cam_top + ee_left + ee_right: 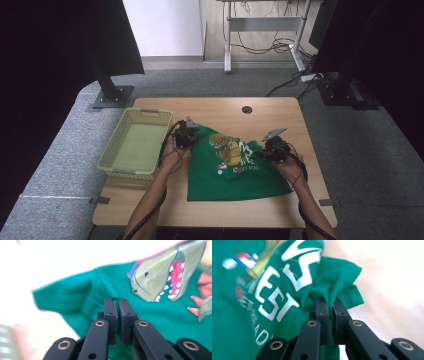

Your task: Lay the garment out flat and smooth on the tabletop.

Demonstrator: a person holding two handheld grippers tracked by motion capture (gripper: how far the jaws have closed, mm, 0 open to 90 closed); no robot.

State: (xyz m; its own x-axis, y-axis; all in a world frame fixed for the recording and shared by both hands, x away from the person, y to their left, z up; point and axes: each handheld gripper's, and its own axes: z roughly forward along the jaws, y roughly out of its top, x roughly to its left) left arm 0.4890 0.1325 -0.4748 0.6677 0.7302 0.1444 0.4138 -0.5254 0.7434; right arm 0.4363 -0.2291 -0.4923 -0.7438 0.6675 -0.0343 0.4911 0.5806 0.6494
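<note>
A green T-shirt (235, 167) with a dinosaur print and white lettering lies spread on the wooden table (225, 107). My left gripper (186, 134) is at the shirt's upper left corner. In the left gripper view my left gripper (116, 300) is shut on a pinched fold of the green T-shirt (160, 315) beside the dinosaur head. My right gripper (275, 148) is at the shirt's right edge. In the right gripper view my right gripper (328, 300) is shut on bunched cloth of the green T-shirt (242, 322) near a hemmed sleeve.
A pale yellow-green plastic basket (113, 150) stands at the table's left side, close to my left gripper. A round cable hole (247, 109) sits near the table's far edge. Black stands and dark screens flank the table on grey carpet.
</note>
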